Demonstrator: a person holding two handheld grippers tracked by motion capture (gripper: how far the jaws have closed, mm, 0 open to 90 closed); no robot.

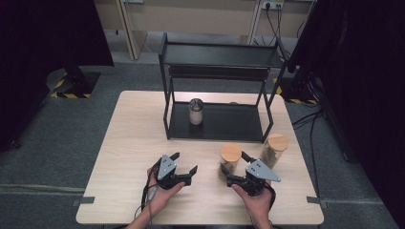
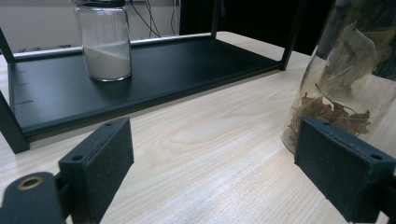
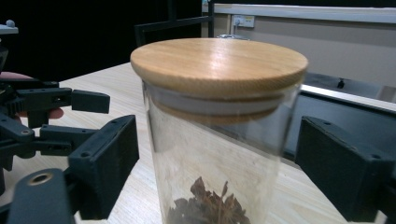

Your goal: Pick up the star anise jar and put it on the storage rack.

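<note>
High view | right tongs (image 1: pixel 234 162) open around wooden-lidded jar (image 1: pixel 230 160) | left tongs (image 1: pixel 184 162) open, empty, bare tabletop (image 1: pixel 129 157) around

Pale wooden lid (image 3: pixel 218 63) on clear jar (image 3: pixel 210 172), black rack (image 1: pixel 217 121), light woodgrain table (image 1: pixel 133 143).

Jar (image 3: pixel 217 135) base cut off by bottom edge; second jar (image 2: pixel 348 70) top cropped.
</note>
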